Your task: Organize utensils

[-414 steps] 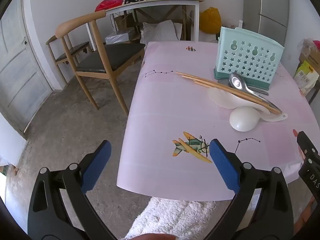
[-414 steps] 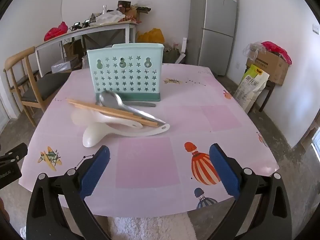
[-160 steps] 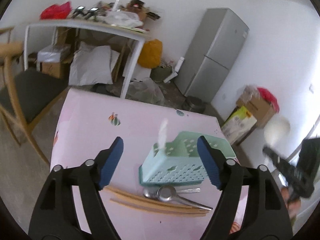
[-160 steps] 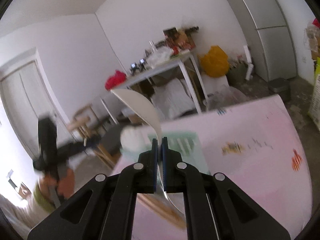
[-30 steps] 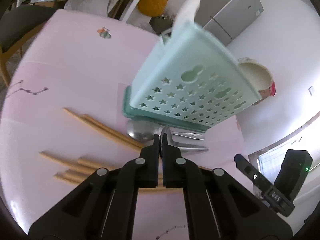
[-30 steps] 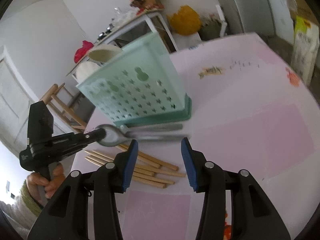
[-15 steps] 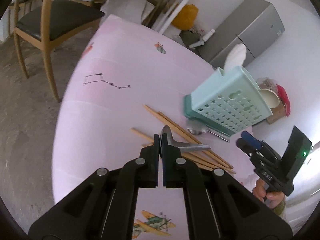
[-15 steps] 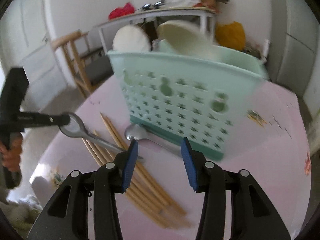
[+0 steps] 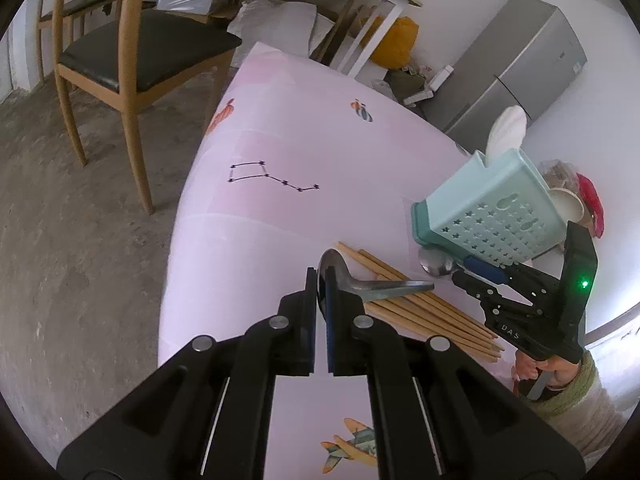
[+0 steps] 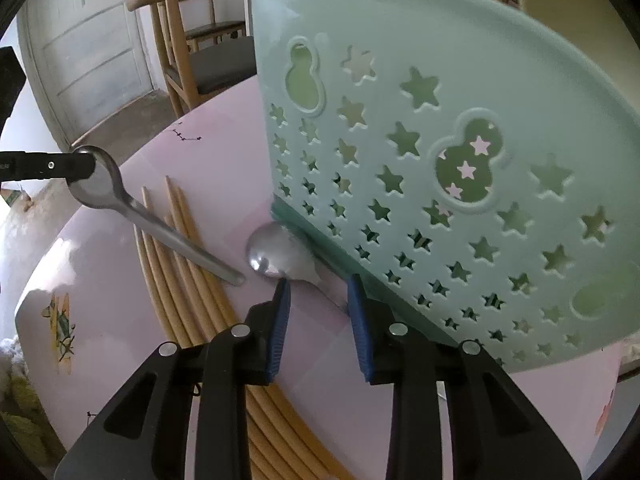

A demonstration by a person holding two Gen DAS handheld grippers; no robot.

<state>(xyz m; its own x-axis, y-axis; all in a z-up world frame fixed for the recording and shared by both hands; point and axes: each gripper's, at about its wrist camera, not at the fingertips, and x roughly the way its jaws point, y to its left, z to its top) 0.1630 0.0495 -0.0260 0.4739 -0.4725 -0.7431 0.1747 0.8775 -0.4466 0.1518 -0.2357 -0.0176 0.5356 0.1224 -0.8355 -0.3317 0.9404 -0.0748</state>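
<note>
Fingers of the left gripper (image 9: 322, 280) clamp the bowl of a steel spoon (image 9: 372, 280), lifting it over the bamboo chopsticks (image 9: 432, 312). The right gripper (image 10: 318, 292), jaws closing, straddles a second steel spoon (image 10: 272, 256) flat on the pink worktop (image 9: 280, 152), near the mint star-pierced utensil caddy (image 10: 440, 120), its destination.

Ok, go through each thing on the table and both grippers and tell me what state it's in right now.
Left gripper: shut on held spoon, gripped by its bowl.
Right gripper: jaws closing around second spoon, not yet gripping.
Second spoon: lying on table against holder's base.
Utensil holder: upright, two white spoons inside.
Chopsticks: lying loose on table.
</note>
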